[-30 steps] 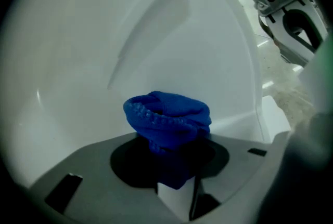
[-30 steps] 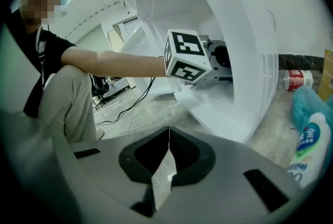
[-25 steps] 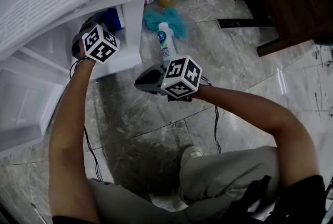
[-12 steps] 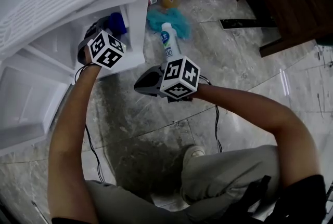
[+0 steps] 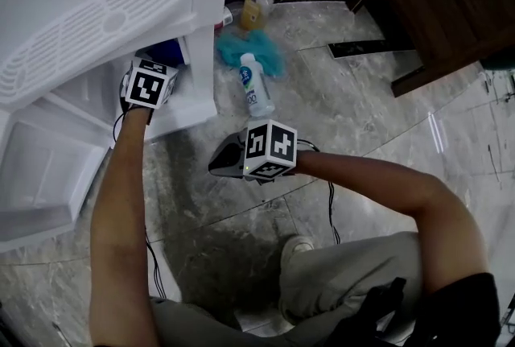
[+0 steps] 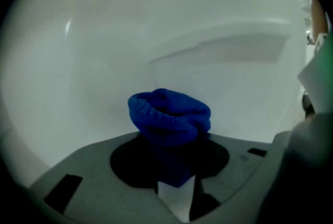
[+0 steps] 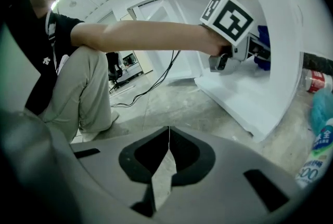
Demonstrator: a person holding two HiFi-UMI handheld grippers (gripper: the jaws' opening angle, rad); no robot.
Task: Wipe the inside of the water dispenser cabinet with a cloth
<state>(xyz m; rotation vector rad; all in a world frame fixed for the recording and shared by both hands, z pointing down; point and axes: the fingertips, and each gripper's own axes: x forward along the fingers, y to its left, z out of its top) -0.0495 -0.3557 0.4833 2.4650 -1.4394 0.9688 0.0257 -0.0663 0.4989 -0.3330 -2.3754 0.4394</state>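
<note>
Where cabinet (image 5: 205, 47) holds cloth (image 6: 169, 116), left tongs (image 6: 174, 176) gripping

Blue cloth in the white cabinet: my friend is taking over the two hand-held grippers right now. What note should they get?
Left hand-held gripper: shut on the blue cloth, reaching inside the water dispenser cabinet.
Right hand-held gripper: shut, empty, above the floor outside.
Bunched cloth faces the white inner wall; contact cannot be told.
Done: cloth gripped and inside. How much is wiped does not show.
Left: wipe the cabinet's inner surfaces.
A white bottle and a teal cloth lie on the floor nearby.
</note>
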